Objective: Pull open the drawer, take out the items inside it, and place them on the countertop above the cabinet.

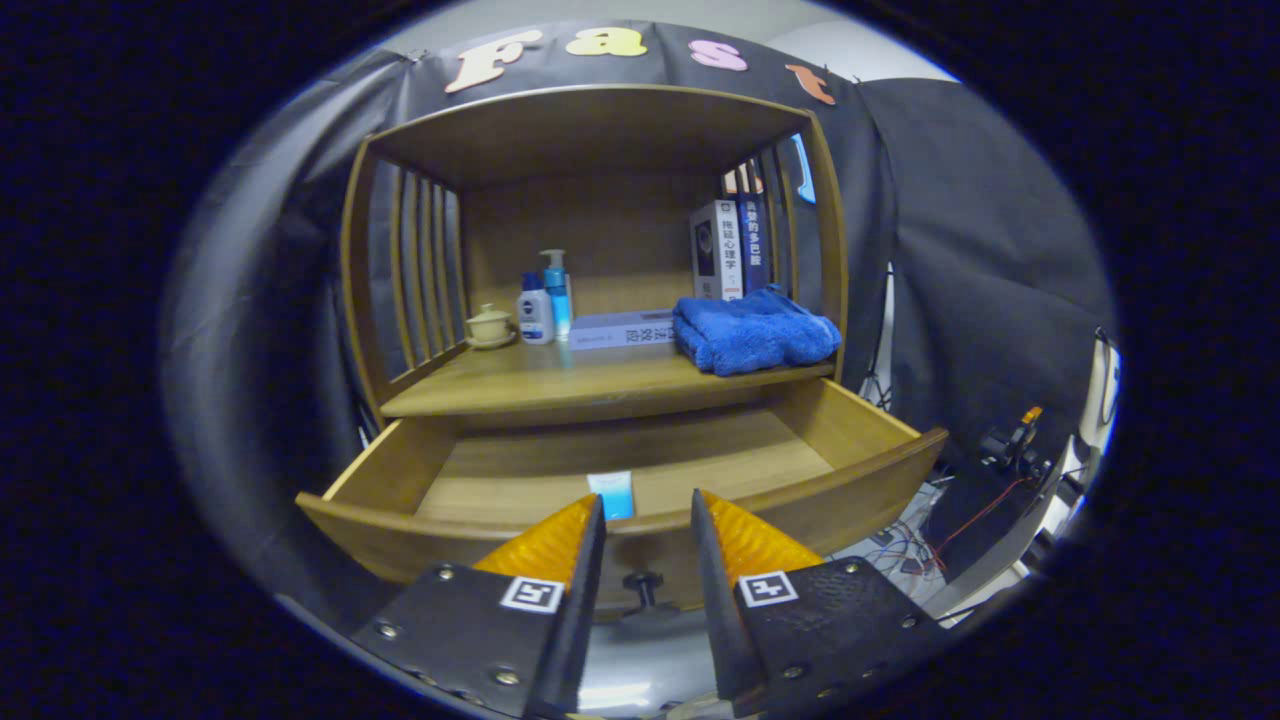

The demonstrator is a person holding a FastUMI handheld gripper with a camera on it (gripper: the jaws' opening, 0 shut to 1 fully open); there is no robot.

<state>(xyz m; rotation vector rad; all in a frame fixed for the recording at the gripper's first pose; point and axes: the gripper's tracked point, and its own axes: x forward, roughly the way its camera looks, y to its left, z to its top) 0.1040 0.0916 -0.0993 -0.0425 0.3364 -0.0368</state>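
Observation:
The wooden drawer (860,470) stands pulled out under the cabinet's countertop (560,385). Inside it, near the front wall, lies a small light-blue tube (611,494). My gripper (648,515) is open above the drawer's front edge, with nothing between its fingers. The tube lies just beyond the fingertips, nearer the left finger. The drawer's dark knob (645,583) shows below, in the gap between the fingers.
On the countertop sit a folded blue towel (755,330), upright books (730,248), a flat book (622,330), two bottles (545,300) and a lidded cup (489,325). Slatted side walls (420,270) and a top shelf enclose it. Cables and equipment (1010,450) lie to the right.

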